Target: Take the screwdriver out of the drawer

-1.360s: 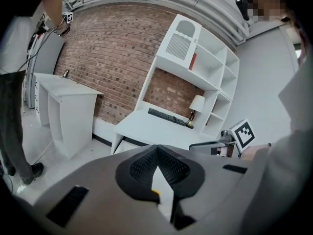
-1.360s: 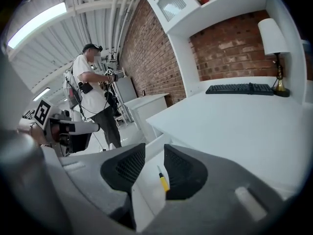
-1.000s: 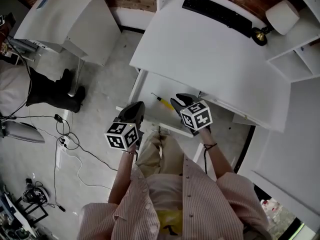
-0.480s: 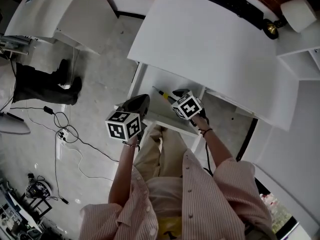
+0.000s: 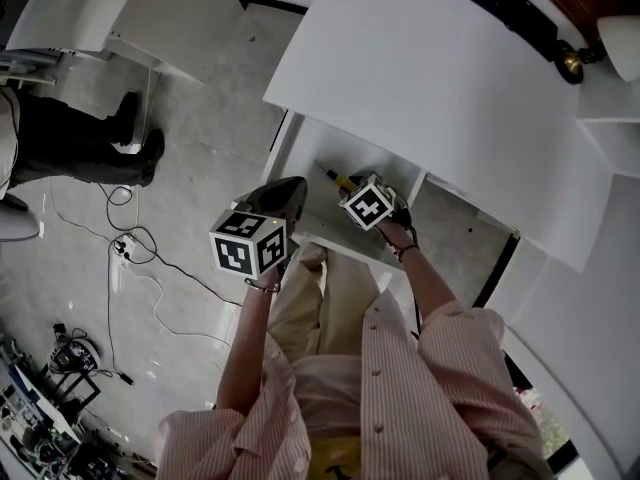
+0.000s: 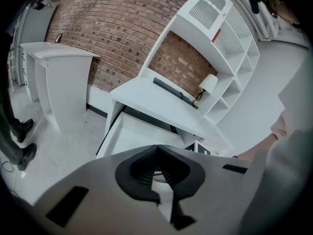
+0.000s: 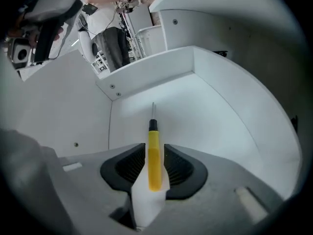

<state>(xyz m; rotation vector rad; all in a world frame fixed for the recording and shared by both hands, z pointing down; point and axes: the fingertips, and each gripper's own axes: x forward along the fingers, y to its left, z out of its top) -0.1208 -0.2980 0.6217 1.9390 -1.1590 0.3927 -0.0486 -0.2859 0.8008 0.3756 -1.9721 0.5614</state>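
A screwdriver [image 5: 334,176] with a yellow handle and thin metal shaft lies flat on the floor of the open white drawer [image 5: 308,153] under the desk. My right gripper [image 5: 350,182] reaches into the drawer. In the right gripper view its jaws stand open on either side of the yellow handle [image 7: 154,160], close to it, with a thin gap showing on the right; the shaft [image 7: 153,110] points away towards the drawer's back wall [image 7: 146,72]. My left gripper [image 5: 292,192] hovers over the drawer's front left edge, shut and empty [image 6: 157,148].
The white desk top [image 5: 430,78] overhangs the drawer, with a black keyboard [image 5: 500,13] and a lamp [image 5: 572,65] at its far side. Another white table [image 5: 120,8] stands at the upper left. A person's dark legs [image 5: 80,138] and floor cables [image 5: 130,258] lie to the left.
My right gripper has moved forward into the drawer until its jaws flank the screwdriver handle. The left gripper has drifted slightly up and forward. The head view has shifted.
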